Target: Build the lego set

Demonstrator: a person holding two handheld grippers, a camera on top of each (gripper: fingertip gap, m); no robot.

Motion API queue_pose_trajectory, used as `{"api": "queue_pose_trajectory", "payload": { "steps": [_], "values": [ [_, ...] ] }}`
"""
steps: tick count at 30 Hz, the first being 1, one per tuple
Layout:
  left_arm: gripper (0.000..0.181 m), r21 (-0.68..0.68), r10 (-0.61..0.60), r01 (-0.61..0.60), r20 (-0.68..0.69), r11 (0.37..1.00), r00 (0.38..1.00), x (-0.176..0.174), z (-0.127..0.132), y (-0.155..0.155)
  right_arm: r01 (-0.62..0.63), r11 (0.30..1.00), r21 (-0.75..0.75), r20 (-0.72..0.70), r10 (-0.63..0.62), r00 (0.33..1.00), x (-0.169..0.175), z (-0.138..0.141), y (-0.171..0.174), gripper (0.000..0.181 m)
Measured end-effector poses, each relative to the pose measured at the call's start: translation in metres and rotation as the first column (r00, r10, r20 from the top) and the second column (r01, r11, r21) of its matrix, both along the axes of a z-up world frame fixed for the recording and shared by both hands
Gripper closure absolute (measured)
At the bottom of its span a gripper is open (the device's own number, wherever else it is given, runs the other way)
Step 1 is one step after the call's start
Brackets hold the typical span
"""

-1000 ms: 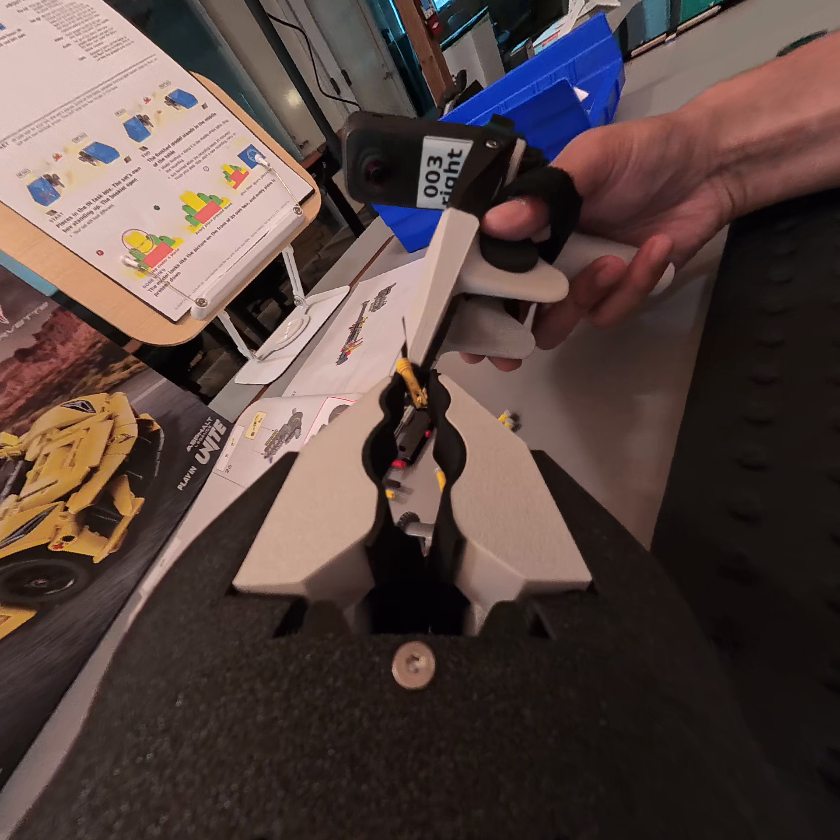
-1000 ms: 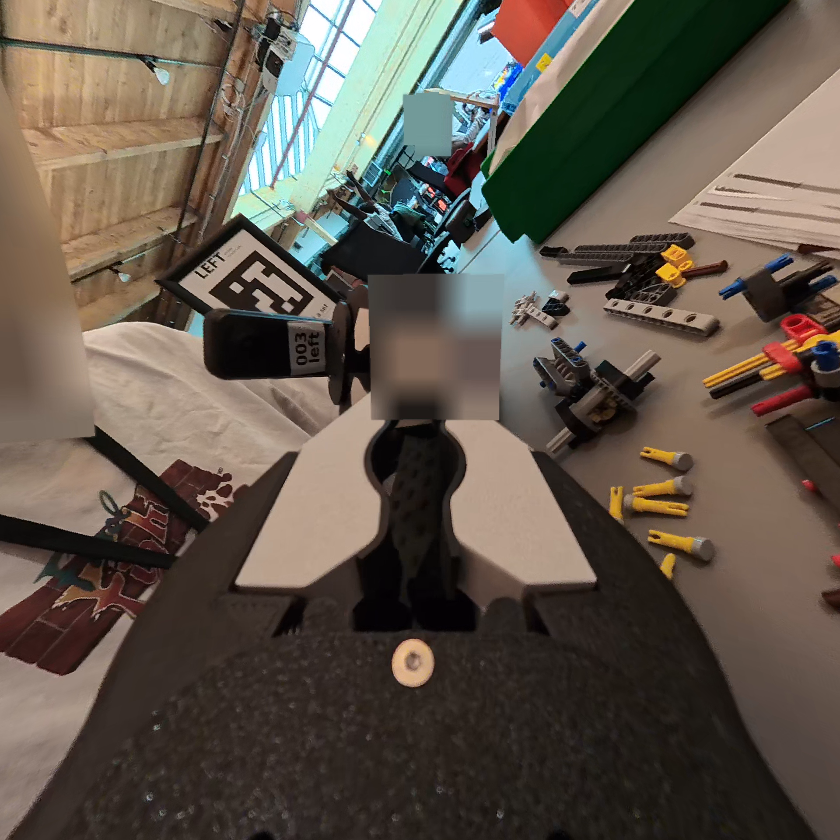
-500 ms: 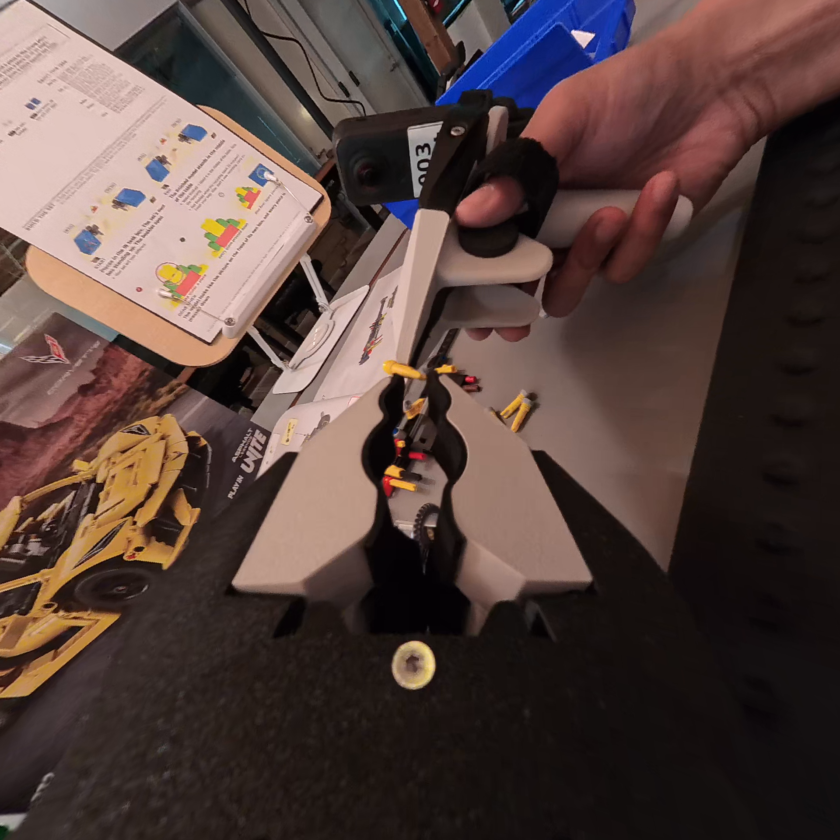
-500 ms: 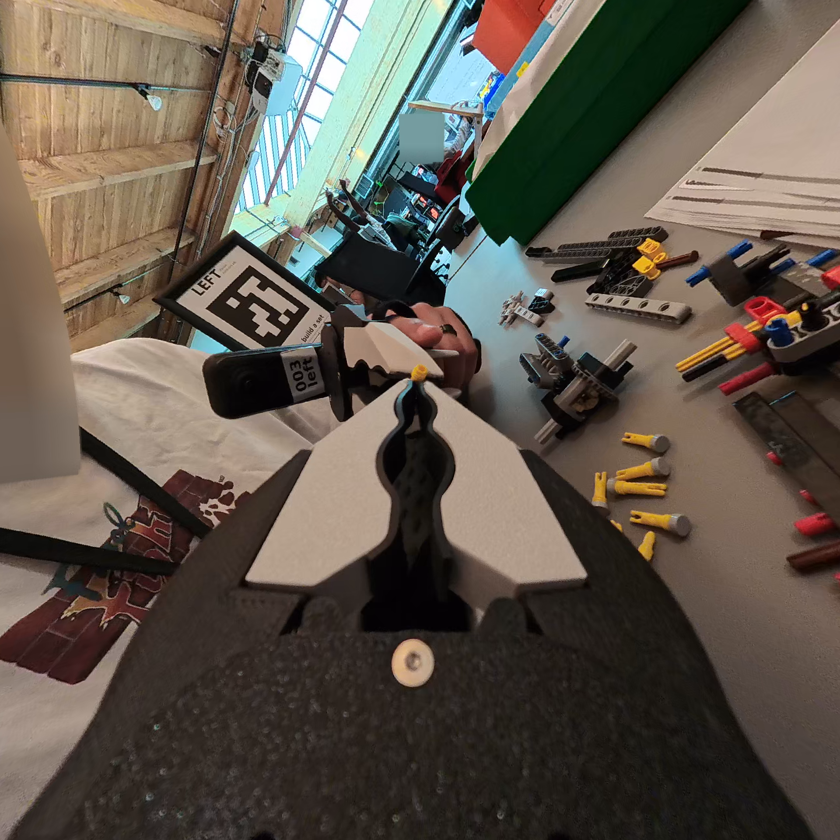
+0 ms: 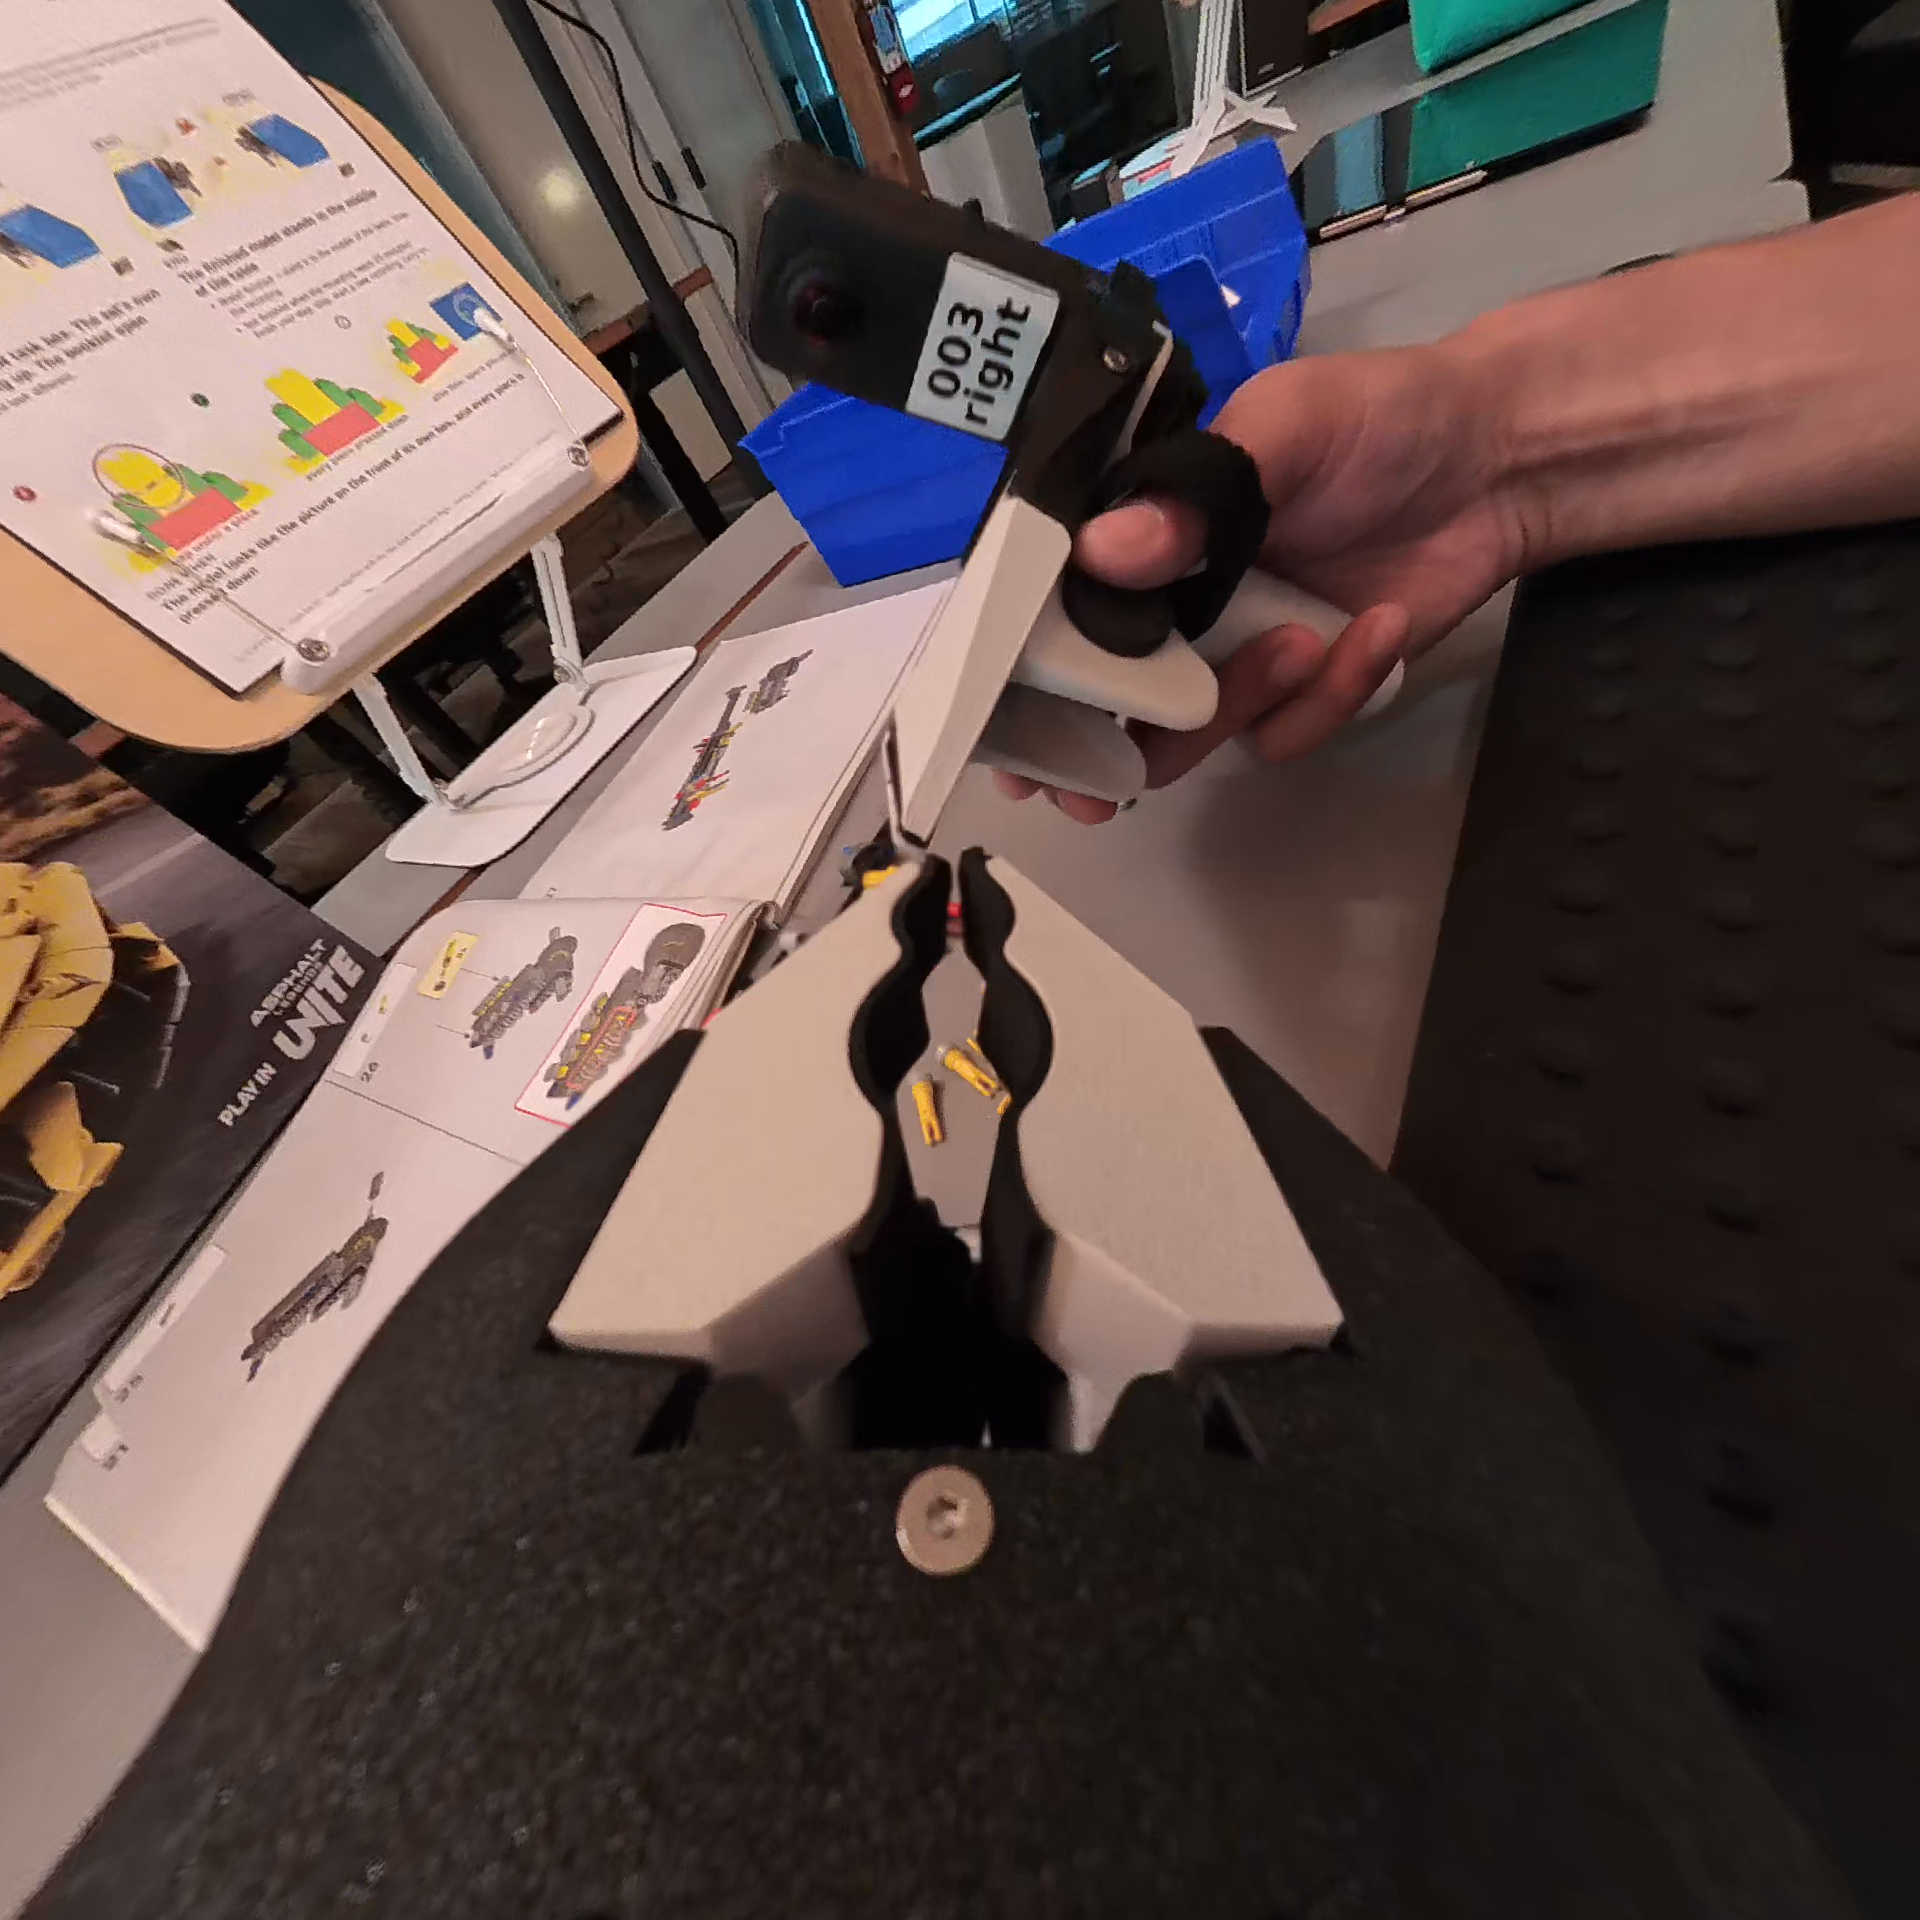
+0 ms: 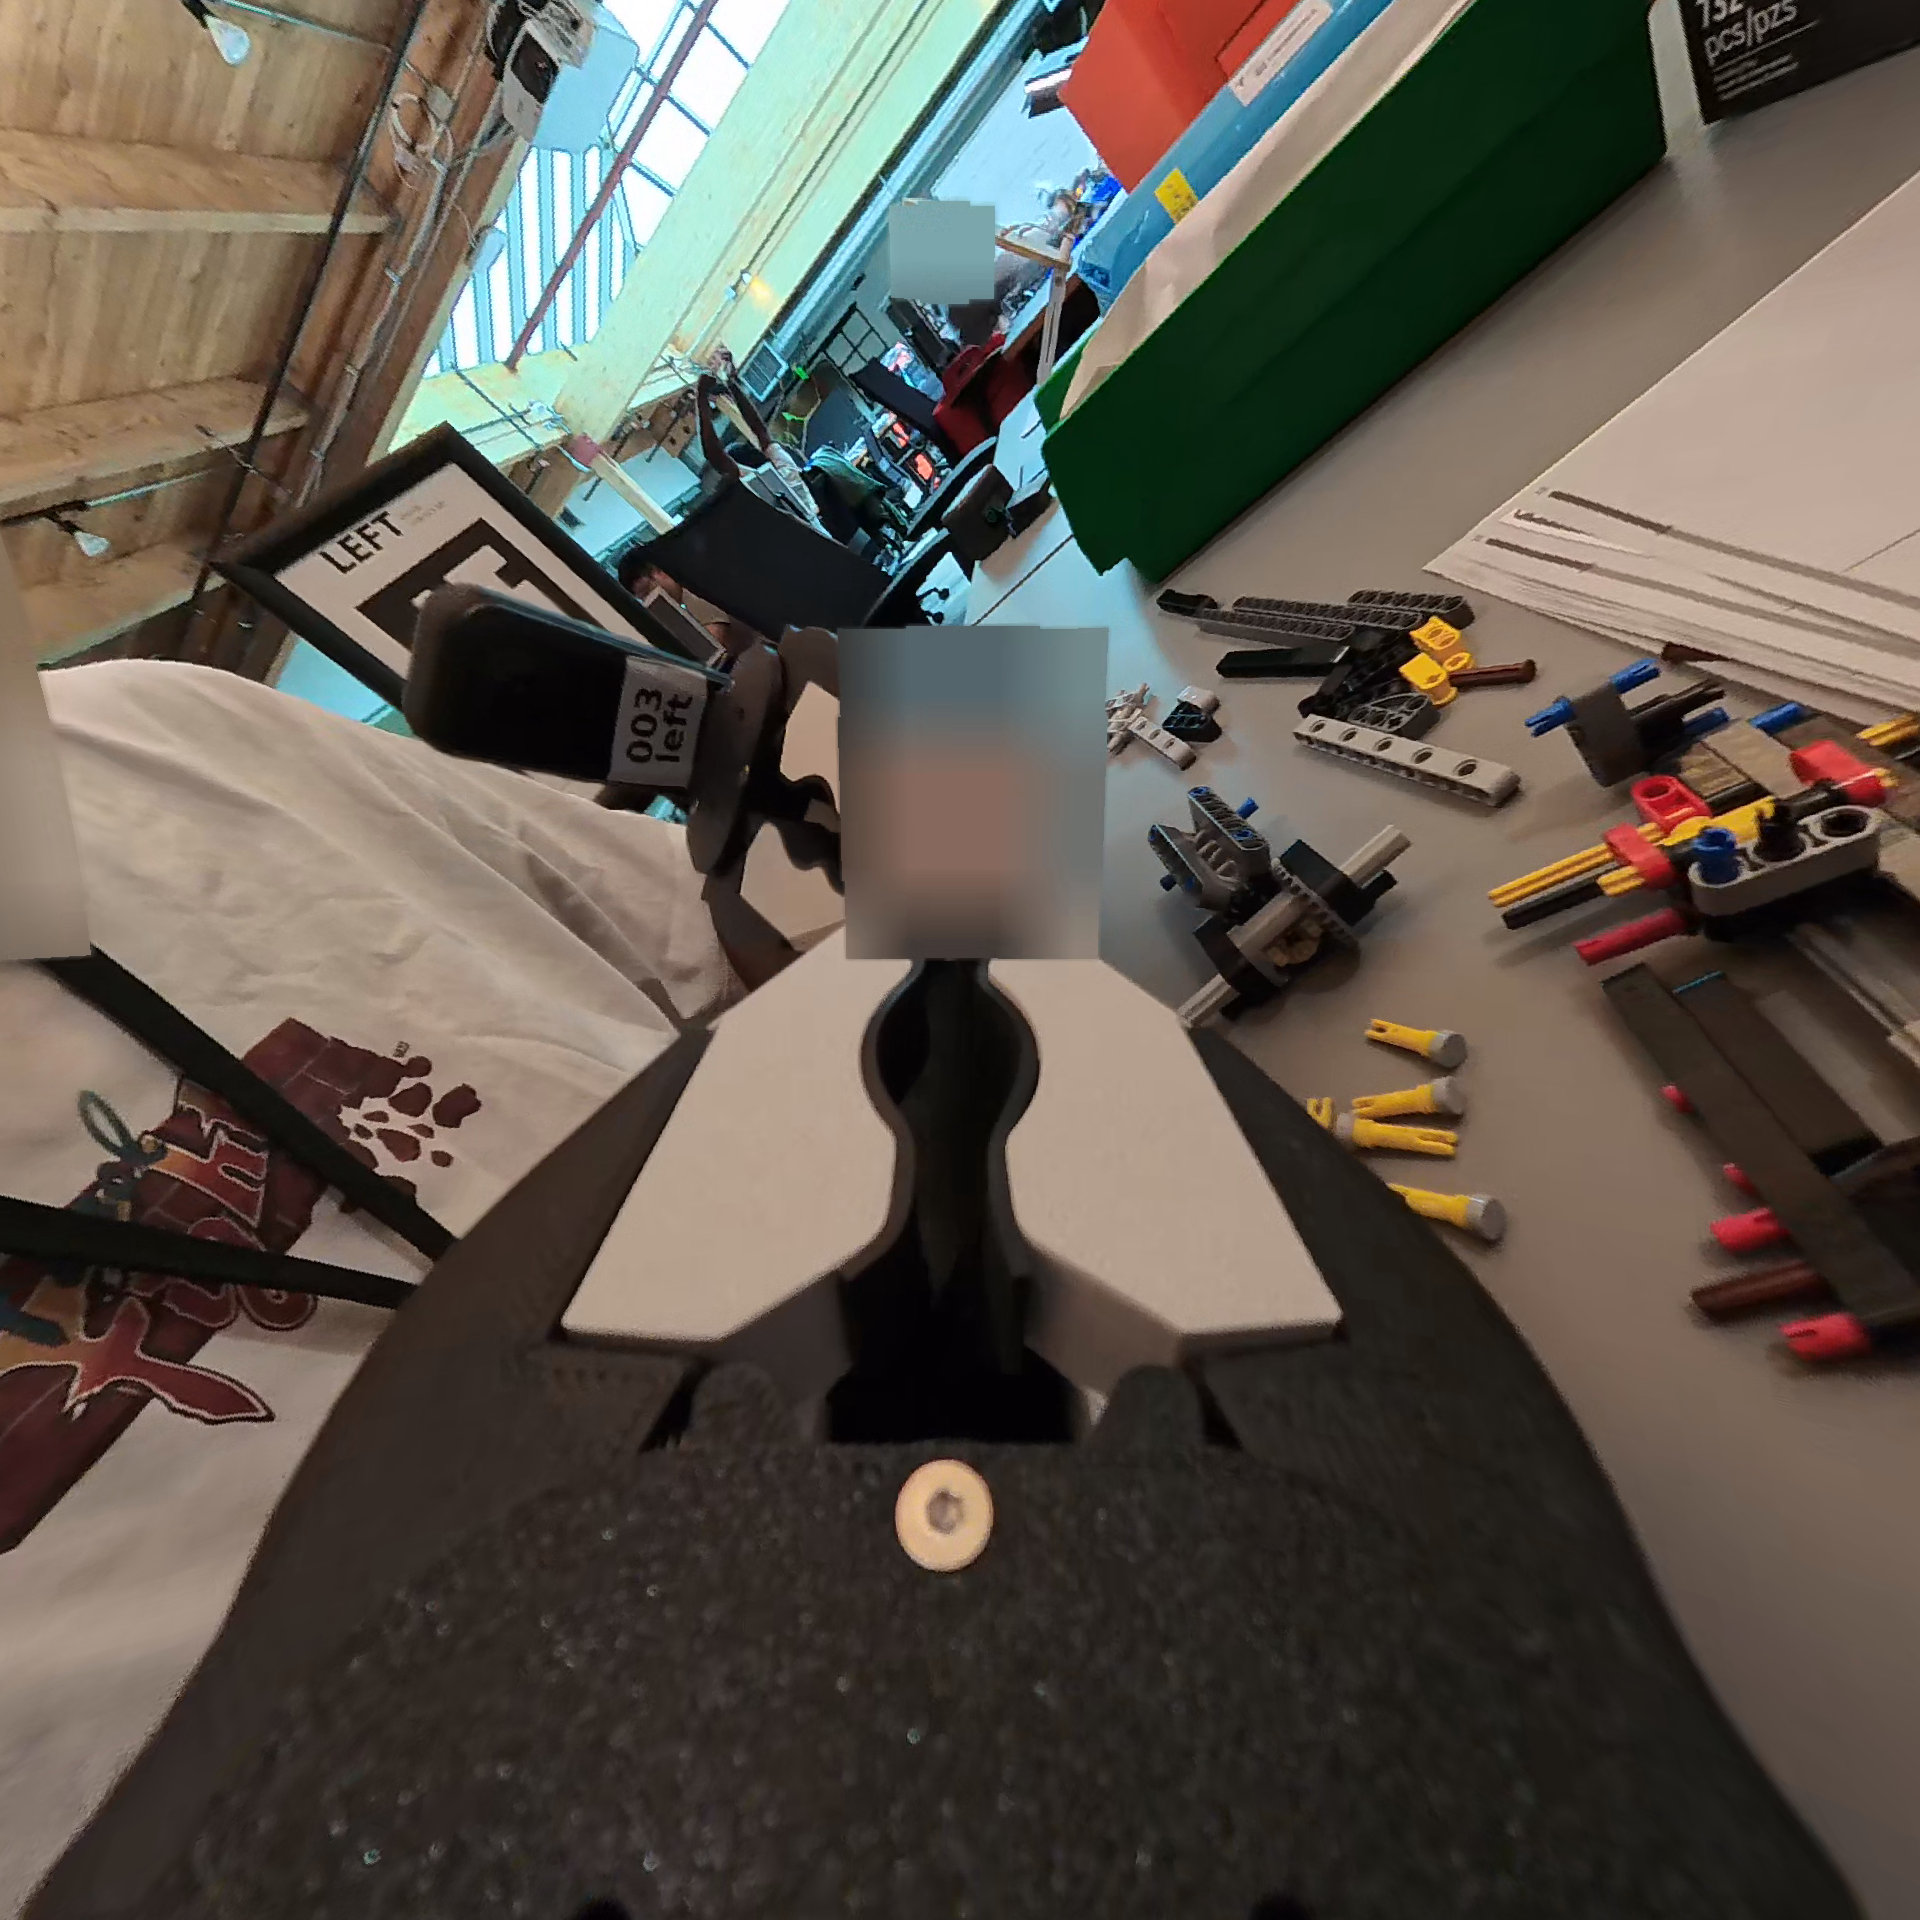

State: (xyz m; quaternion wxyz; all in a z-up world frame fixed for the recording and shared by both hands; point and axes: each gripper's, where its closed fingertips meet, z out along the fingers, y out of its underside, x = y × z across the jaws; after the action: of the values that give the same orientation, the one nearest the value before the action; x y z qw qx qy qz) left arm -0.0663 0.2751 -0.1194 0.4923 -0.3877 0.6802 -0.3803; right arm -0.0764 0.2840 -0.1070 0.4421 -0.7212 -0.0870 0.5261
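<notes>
Two grippers meet, tip to tip, over a grey table [image 5: 1226, 935] full of lego parts.

In the left wrist view, a wooden stand [image 5: 343, 644] with a picture sheet is at the far left, above a dark box [image 5: 156, 1039] with a yellow car on it. Next come open instruction booklets [image 5: 582, 997], then blue bins [image 5: 1039, 436] at the back. The left gripper [image 5: 943, 868] has its jaws almost pressed together, and nothing clear sits in the tiny gap. The right gripper [image 5: 912, 831] comes down to it, held by a hand [image 5: 1351, 540]. Its tips are hidden by a blur in its own view, so I cannot tell how they stand. In the right wrist view, wooden shelves and big windows are at the left. A green bin [image 6: 1351, 343] is further right. Loose yellow pins [image 6: 1413, 1122], a small grey and black lego build [image 6: 1268, 894] and red and yellow rods [image 6: 1662, 862] lie on the table.
</notes>
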Motion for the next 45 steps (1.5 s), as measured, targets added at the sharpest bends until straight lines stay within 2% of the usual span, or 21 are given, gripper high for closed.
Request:
{"api": "queue_pose_trajectory", "payload": {
  "steps": [3,5,8,10,12,15,19,23,29,32,36,38,40,41,43,45],
  "values": [
    [0.180,-0.007,0.057,-0.058,-0.005,0.998,0.998,0.000,0.000,0.016,0.074,0.997,0.001,0.049,-0.074,0.996,0.016,-0.004,0.005,0.181],
    [0.179,-0.061,0.102,-0.101,0.012,0.993,0.995,-0.003,0.006,0.031,0.134,0.991,0.017,0.181,-0.135,0.974,0.028,-0.016,0.007,0.177],
    [0.176,-0.148,0.164,-0.163,-0.005,0.975,0.986,-0.008,0.010,0.055,-0.033,0.998,0.052,0.379,0.011,0.926,-0.001,-0.030,-0.020,0.171],
    [0.176,-0.157,0.195,-0.194,-0.008,0.968,0.981,-0.010,0.010,0.065,-0.117,0.992,0.046,0.526,0.075,0.847,-0.020,-0.049,-0.034,0.169],
    [0.176,-0.199,0.184,-0.186,-0.028,0.962,0.983,-0.010,0.008,0.064,-0.172,0.985,0.019,0.576,0.130,0.807,-0.037,-0.060,-0.042,0.165],
    [0.175,-0.214,0.204,-0.210,-0.049,0.954,0.978,-0.009,0.004,0.070,-0.148,0.989,-0.011,0.656,0.119,0.745,-0.042,-0.076,-0.035,0.164],
    [0.175,-0.231,0.213,-0.218,-0.049,0.948,0.976,-0.010,0.005,0.073,-0.063,0.997,0.052,0.782,-0.001,0.623,-0.029,-0.088,-0.010,0.164],
    [0.176,-0.262,0.241,-0.247,-0.055,0.933,0.969,-0.010,0.005,0.079,0.062,0.998,0.032,0.819,-0.061,0.570,-0.009,-0.093,0.008,0.163],
    [0.175,-0.257,0.242,-0.250,-0.064,0.934,0.968,-0.010,0.003,0.077,0.146,0.989,0.037,0.842,-0.110,0.528,0.012,-0.093,0.007,0.164],
    [0.175,-0.243,0.236,-0.244,-0.064,0.939,0.970,-0.009,0.002,0.074,0.141,0.990,0.004,0.830,-0.082,0.552,0.008,-0.097,0.006,0.166],
    [0.175,-0.217,0.235,-0.245,-0.071,0.945,0.969,-0.009,-0.001,0.073,0.145,0.989,-0.008,0.858,-0.068,0.509,0.009,-0.106,0.011,0.167],
    [0.175,-0.215,0.231,-0.242,-0.076,0.946,0.970,-0.009,-0.002,0.073,0.138,0.990,-0.017,0.848,-0.059,0.527,0.007,-0.106,0.011,0.168],
    [0.175,-0.218,0.219,-0.232,-0.085,0.948,0.972,-0.009,-0.004,0.071,0.144,0.989,-0.015,0.848,-0.064,0.526,0.010,-0.106,0.013,0.180],
    [0.175,-0.218,0.209,-0.224,-0.092,0.950,0.974,-0.009,-0.005,0.069,0.147,0.989,-0.020,0.841,-0.063,0.537,0.010,-0.106,0.013,0.179],
    [0.173,-0.224,0.182,-0.203,-0.108,0.953,0.977,-0.009,-0.008,0.065,0.160,0.987,-0.031,0.819,-0.067,0.570,0.010,-0.106,0.014,0.180],
    [0.172,-0.236,0.166,-0.197,-0.146,0.952,0.975,-0.009,-0.015,0.062,0.180,0.983,-0.029,0.769,-0.093,0.633,0.012,-0.101,0.015,0.180]
  ]
}}
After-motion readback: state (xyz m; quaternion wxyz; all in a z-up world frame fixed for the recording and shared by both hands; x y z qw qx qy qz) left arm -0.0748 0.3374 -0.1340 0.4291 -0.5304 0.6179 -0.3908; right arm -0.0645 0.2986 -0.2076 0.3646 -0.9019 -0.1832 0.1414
